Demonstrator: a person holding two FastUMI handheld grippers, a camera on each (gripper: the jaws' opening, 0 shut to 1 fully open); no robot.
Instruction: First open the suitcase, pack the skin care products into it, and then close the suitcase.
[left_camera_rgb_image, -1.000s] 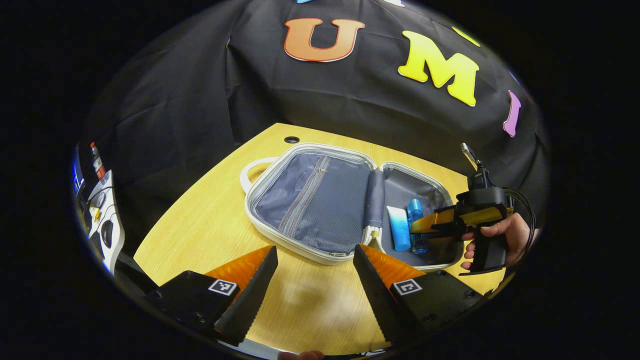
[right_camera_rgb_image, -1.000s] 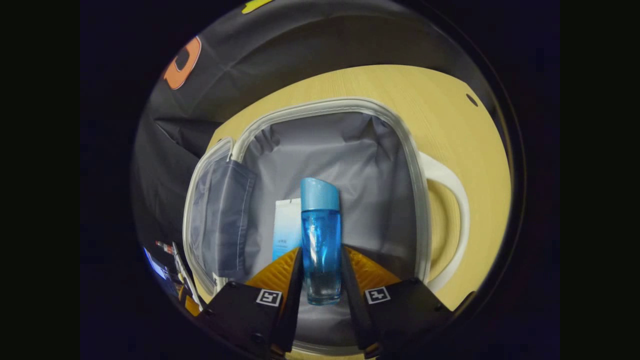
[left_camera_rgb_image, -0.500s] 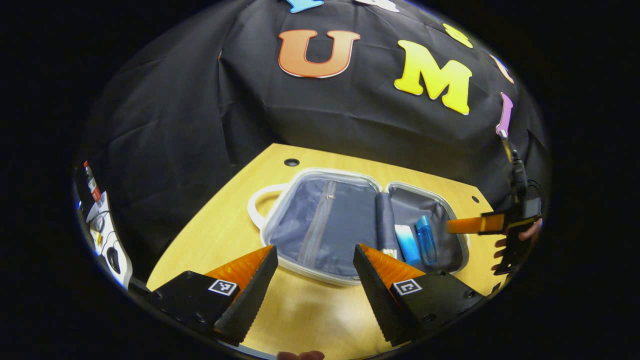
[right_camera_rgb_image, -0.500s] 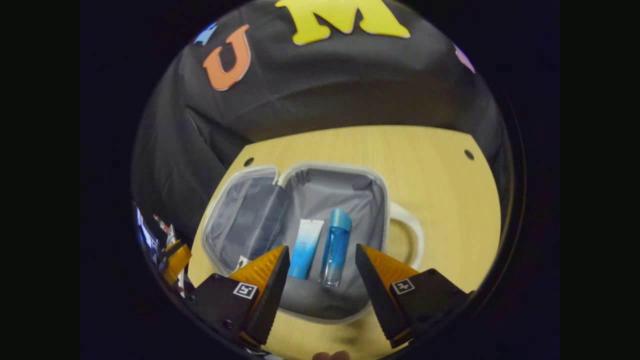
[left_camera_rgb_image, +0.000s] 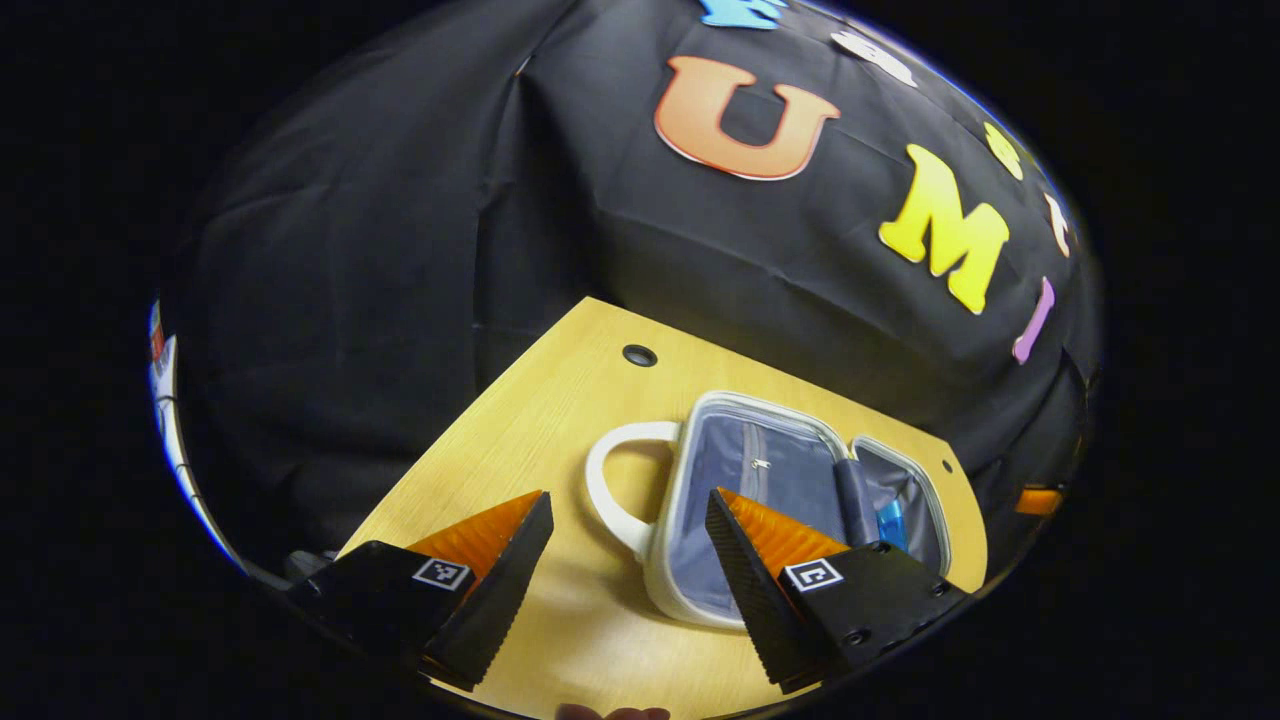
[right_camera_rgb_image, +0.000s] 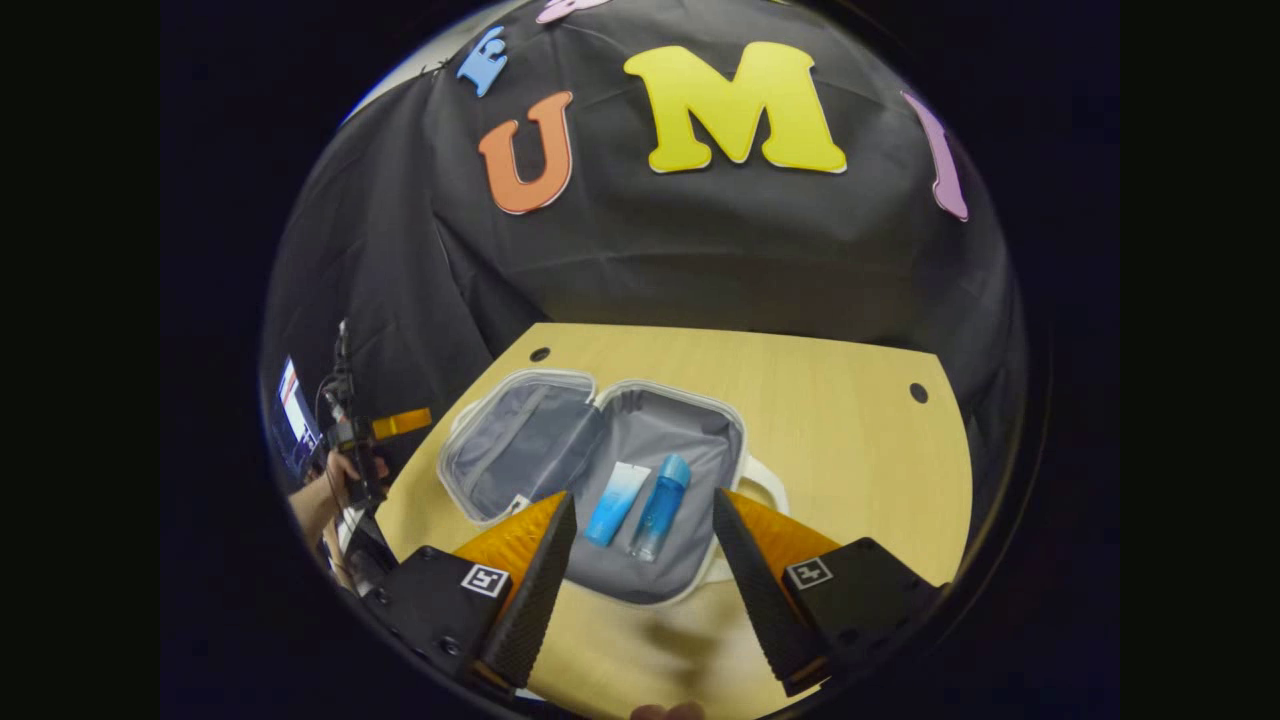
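Note:
The white-rimmed suitcase (right_camera_rgb_image: 665, 425) lies open on the wooden table, grey lining up. In its right half a white-and-blue tube (right_camera_rgb_image: 615, 492) and a blue bottle (right_camera_rgb_image: 660, 492) lie side by side. My right gripper (right_camera_rgb_image: 645, 590) hovers open above the near edge of the case, holding nothing. In the left gripper view the suitcase (left_camera_rgb_image: 745, 470) shows with its white handle (left_camera_rgb_image: 608, 480) toward me and a bit of the blue bottle (left_camera_rgb_image: 890, 520) in the far half. My left gripper (left_camera_rgb_image: 630, 590) is open and empty, near the handle side. The left gripper (right_camera_rgb_image: 375, 430), held by a hand, also shows in the right gripper view, left of the table.
The wooden table (right_camera_rgb_image: 830, 430) has bare room to the right of the case and a cable hole (right_camera_rgb_image: 911, 392) near its far corner. Another hole (left_camera_rgb_image: 639, 355) sits near the far left corner. Black cloth hangs behind the table. A screen (right_camera_rgb_image: 292, 410) glows at the far left.
My right gripper has opened off the blue bottle, which now lies beside the tube, and has drawn back and up. The left gripper has swung left toward the handle side.

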